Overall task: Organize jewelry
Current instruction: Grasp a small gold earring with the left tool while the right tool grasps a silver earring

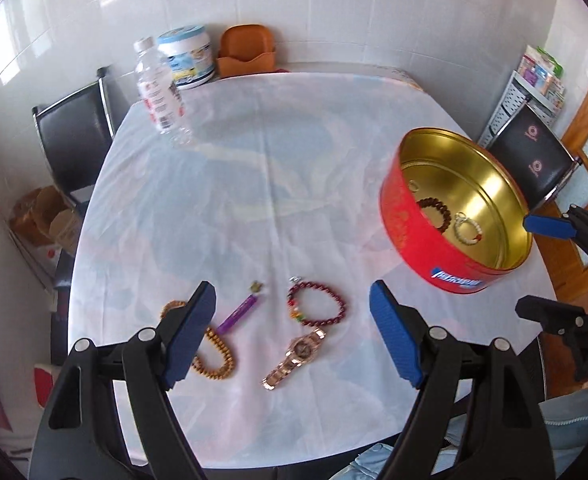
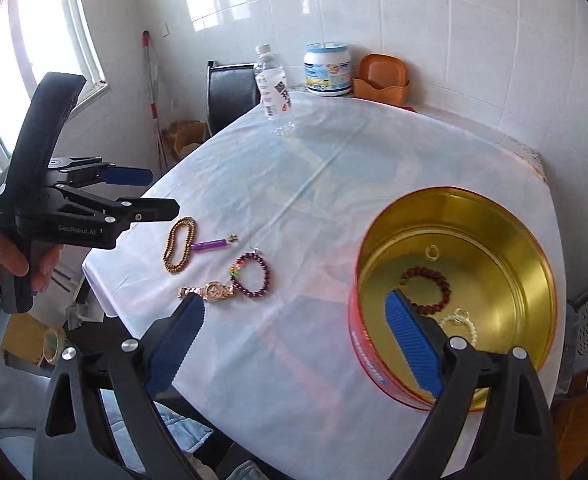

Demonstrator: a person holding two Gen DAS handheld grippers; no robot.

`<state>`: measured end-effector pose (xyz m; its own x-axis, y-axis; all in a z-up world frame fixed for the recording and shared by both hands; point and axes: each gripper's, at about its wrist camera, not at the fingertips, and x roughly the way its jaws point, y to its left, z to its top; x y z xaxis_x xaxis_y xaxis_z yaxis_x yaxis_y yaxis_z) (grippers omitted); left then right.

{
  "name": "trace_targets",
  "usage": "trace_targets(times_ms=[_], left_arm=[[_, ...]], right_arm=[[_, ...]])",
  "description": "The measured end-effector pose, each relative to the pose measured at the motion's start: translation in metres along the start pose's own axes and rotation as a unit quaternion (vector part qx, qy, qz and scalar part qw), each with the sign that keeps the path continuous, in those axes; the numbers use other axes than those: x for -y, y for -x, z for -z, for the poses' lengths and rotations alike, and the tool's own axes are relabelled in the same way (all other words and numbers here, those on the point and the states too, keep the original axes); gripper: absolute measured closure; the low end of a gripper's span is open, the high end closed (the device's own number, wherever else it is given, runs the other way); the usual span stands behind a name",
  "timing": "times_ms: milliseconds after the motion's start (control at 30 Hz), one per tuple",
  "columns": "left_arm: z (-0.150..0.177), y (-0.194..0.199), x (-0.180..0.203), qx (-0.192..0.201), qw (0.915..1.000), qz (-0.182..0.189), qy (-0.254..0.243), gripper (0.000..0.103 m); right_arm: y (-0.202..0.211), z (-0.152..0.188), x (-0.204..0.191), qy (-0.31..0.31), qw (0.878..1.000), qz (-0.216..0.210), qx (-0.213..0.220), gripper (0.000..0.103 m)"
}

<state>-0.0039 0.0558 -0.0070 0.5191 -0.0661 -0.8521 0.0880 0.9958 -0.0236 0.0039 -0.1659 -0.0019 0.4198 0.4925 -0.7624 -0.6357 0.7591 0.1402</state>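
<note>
A red round tin (image 1: 421,248) (image 2: 363,344) with a gold inside stands at the table's right; it holds a dark bead bracelet (image 2: 427,290), a white bead bracelet (image 2: 462,326) and a small ring (image 2: 432,252). On the white cloth lie a maroon bead bracelet (image 1: 316,305) (image 2: 252,276), a rose-gold watch (image 1: 294,358) (image 2: 210,292), a purple tube charm (image 1: 238,314) (image 2: 210,245) and a golden bead string (image 1: 214,354) (image 2: 180,245). My left gripper (image 1: 292,336) (image 2: 150,192) is open above the loose jewelry. My right gripper (image 2: 294,354) is open and empty at the tin's near rim.
A clear plastic bottle (image 1: 160,92) (image 2: 274,84), a white tub (image 1: 188,56) and an orange holder (image 1: 248,50) stand at the table's far edge by the tiled wall. Black chairs (image 1: 74,136) (image 1: 533,156) stand at both sides.
</note>
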Motion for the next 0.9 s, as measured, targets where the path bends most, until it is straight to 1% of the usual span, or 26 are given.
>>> trace_targets(times_ms=[100,167,267,333,400,467,500,533,600,667,700,733,800,867,900], left_arm=[[0.013,-0.009,-0.030,-0.009,0.9998,-0.002,0.018,0.025],[0.019,-0.023,-0.047,-0.022,0.9996,0.003,0.017,0.025],[0.024,-0.050,-0.065,-0.046,0.9987,0.016,0.013,0.025],[0.025,-0.066,-0.069,-0.049,0.9983,0.031,-0.002,0.025],[0.023,-0.083,-0.066,-0.048,0.9973,0.046,-0.030,0.025],[0.022,-0.099,-0.062,-0.051,0.9955,0.051,-0.061,0.025],[0.021,-0.108,-0.061,-0.051,0.9942,0.056,-0.077,0.025],[0.020,-0.115,-0.059,-0.051,0.9924,0.061,-0.094,0.025],[0.019,-0.129,-0.055,-0.050,0.9884,0.062,-0.129,0.025],[0.019,-0.139,-0.051,-0.044,0.9846,0.059,-0.158,0.025],[0.018,-0.143,-0.049,-0.040,0.9832,0.060,-0.168,0.026],[0.017,-0.146,-0.049,-0.037,0.9823,0.060,-0.174,0.029],[0.017,-0.153,-0.049,-0.035,0.9812,0.061,-0.180,0.055],[0.019,-0.159,-0.049,-0.041,0.9793,0.065,-0.187,0.056],[0.021,-0.159,-0.048,-0.040,0.9775,0.068,-0.196,0.056]], right_arm=[[-0.025,-0.008,-0.019,0.013,1.000,-0.011,-0.017,0.010],[-0.045,-0.012,-0.030,0.018,0.999,-0.011,-0.031,0.010],[-0.076,-0.018,-0.042,0.006,0.999,0.000,-0.053,0.010],[-0.097,-0.020,-0.045,-0.002,0.998,0.003,-0.065,0.010],[-0.119,-0.024,-0.045,-0.015,0.997,0.016,-0.075,0.010],[-0.139,-0.027,-0.042,-0.031,0.996,0.020,-0.084,0.011],[-0.149,-0.029,-0.041,-0.036,0.995,0.023,-0.088,0.012],[-0.158,-0.029,-0.041,-0.041,0.995,0.026,-0.093,0.023],[-0.175,-0.029,-0.038,-0.050,0.992,0.033,-0.112,0.033],[-0.191,-0.028,-0.035,-0.061,0.989,0.036,-0.129,0.035],[-0.196,-0.029,-0.034,-0.065,0.989,0.032,-0.130,0.038],[-0.200,-0.030,-0.033,-0.068,0.989,0.028,-0.129,0.043],[-0.207,-0.033,-0.033,-0.076,0.988,0.027,-0.129,0.045],[-0.213,-0.036,-0.033,-0.081,0.988,0.023,-0.130,0.045],[-0.216,-0.037,-0.034,-0.080,0.988,0.021,-0.130,0.048]])
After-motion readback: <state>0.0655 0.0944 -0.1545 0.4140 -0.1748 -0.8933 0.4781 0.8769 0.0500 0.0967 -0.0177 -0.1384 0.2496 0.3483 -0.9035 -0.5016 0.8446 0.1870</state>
